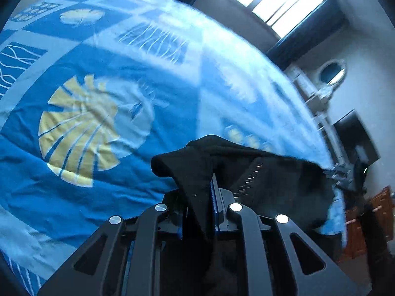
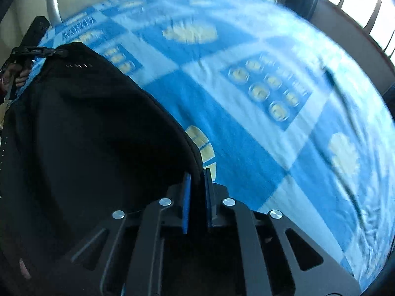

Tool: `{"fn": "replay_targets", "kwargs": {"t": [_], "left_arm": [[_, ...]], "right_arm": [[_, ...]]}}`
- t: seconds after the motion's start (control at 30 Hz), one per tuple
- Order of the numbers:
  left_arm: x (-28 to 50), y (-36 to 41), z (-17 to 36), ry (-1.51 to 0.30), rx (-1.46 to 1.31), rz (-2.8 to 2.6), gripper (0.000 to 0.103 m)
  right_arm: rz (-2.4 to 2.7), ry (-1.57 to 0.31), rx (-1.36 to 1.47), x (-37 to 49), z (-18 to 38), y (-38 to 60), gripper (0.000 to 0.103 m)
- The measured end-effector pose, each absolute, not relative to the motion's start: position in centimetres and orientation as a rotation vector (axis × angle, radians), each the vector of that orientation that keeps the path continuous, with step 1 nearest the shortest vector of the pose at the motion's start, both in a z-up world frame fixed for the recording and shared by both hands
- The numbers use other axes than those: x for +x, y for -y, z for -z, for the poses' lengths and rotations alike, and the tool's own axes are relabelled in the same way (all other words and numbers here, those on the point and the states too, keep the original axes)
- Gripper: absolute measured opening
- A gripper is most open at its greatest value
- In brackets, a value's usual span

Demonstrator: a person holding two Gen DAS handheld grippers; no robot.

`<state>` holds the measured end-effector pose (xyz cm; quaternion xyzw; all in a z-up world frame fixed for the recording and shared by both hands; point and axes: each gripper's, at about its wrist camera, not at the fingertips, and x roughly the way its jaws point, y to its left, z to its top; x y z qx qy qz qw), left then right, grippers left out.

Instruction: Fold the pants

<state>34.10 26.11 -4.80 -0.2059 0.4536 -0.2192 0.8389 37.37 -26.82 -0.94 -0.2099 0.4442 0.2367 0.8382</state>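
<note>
Black pants point(image 1: 271, 182) hang over a blue bedspread point(image 1: 111, 56) printed with pale leaf shapes. In the left wrist view my left gripper point(image 1: 212, 181) is shut on a bunched fold of the pants, which drape away to the right toward my right gripper point(image 1: 339, 172). In the right wrist view the pants point(image 2: 86, 135) fill the left half over the bedspread point(image 2: 259, 148). My right gripper point(image 2: 197, 176) is shut on their seamed edge, with the cloth running between its blue pads. At the far corner of the pants, my left gripper point(image 2: 47, 51) and a person's hand point(image 2: 17, 76) show.
A bright barred window point(image 1: 271, 0) stands beyond the bed. An oval mirror point(image 1: 332, 71), a dark screen point(image 1: 355, 135) and wooden furniture point(image 1: 380, 212) line the wall on the right. A silver pipe point(image 2: 53, 2) rises at the bed's far left.
</note>
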Motion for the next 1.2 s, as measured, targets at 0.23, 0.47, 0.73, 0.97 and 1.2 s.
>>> {"fn": "replay_targets", "kwargs": {"t": [0.23,0.47,0.73,0.97,1.2], "left_arm": [[27.8,-26.5,-0.6,-0.818,-0.485,0.559,0.016],[17.1,-28.5,-1.1,-0.801,-0.525,0.565,0.017],[9.2,-31.1,5.5,-1.038,-0.574,0.401,0.028],[3.8,-31.6,5.0,-0.945,-0.787,0.342,0.044],[6.3,-27.6,4.7,-0.900,-0.808,0.305,0.048]], "right_arm": [[-0.369,-0.643,-0.541,21.9,-3.8,26.3,0.009],[-0.344,-0.604,-0.614,8.7,0.4,24.6,0.009],[-0.374,-0.782,-0.528,4.3,5.2,24.0,0.044],[-0.407,-0.857,0.475,6.3,2.9,32.9,0.061],[-0.292,-0.879,0.924,7.4,7.0,36.2,0.066]]}}
